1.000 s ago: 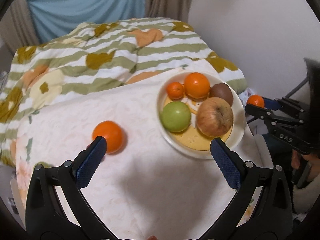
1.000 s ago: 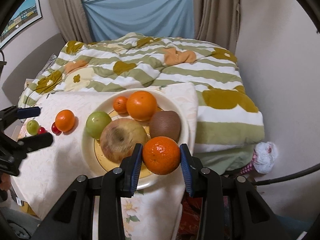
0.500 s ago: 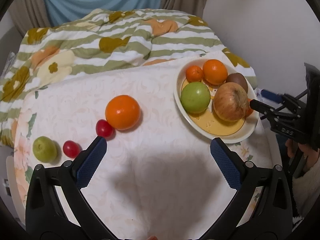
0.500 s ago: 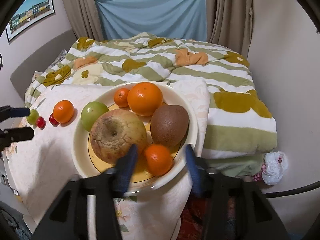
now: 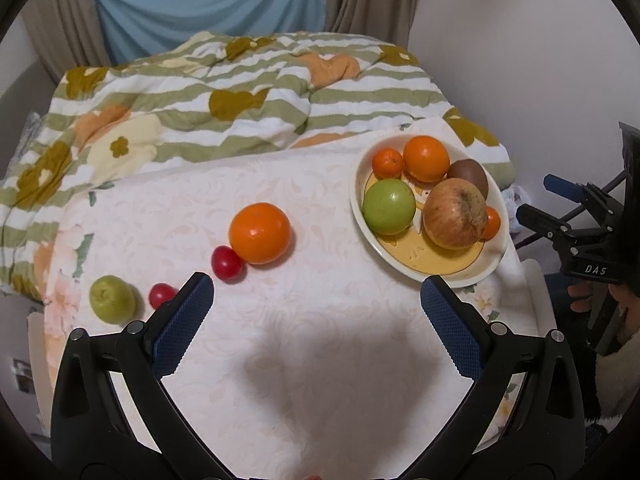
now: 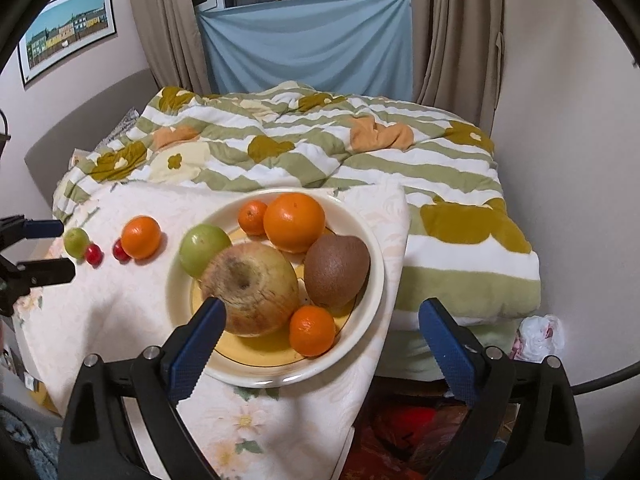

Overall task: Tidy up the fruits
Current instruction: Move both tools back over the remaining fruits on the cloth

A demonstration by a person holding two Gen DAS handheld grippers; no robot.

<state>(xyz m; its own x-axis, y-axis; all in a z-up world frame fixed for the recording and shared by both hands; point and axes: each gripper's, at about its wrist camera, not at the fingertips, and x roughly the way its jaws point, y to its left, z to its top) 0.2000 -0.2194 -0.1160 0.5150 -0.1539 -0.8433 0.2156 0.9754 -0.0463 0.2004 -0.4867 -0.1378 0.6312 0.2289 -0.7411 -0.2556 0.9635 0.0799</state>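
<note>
A cream plate holds a big apple, a green apple, a kiwi, a large orange and two small mandarins, one at the near rim. On the tablecloth lie an orange, two red cherry tomatoes and a small green fruit. My left gripper is open and empty above the cloth. My right gripper is open and empty, just back from the plate's near rim.
The table has a pale floral cloth and butts against a bed with a striped green quilt. A wall stands on the right. Curtains and a blue sheet hang behind. The table's right edge drops off beside the plate.
My right gripper opened and let the small mandarin down onto the plate, then drew back. My left gripper pulled back and left, bringing the loose fruits into view.
</note>
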